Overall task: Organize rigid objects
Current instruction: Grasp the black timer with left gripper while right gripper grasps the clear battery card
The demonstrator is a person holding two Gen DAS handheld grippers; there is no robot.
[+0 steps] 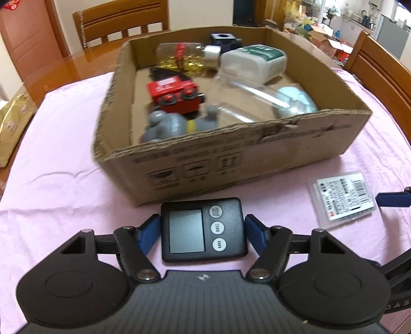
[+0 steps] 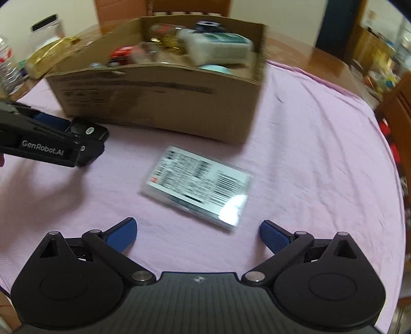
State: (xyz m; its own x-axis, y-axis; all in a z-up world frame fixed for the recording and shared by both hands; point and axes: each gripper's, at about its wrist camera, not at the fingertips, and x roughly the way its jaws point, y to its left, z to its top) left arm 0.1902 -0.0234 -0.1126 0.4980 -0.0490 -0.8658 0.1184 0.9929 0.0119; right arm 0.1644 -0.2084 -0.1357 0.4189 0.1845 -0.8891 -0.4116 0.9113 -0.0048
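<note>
Left wrist view: your left gripper point(image 1: 203, 228) clamps the black digital timer point(image 1: 203, 230) just before the cardboard box point(image 1: 231, 154); next, lift it over the near wall. Your right gripper point(image 2: 199, 235) gapes empty near the clear plastic case point(image 2: 197, 185).

A home dining room — a glossy wooden table point(image 1: 84, 64) under a pink cloth point(image 1: 51, 154), with slat-backed wooden dining chairs point(image 1: 120, 23) drawn up around it. Behind, a panelled wooden door point(image 1: 25, 33) and a cluttered side room point(image 1: 346, 28) — boxes, household odds and ends.
</note>
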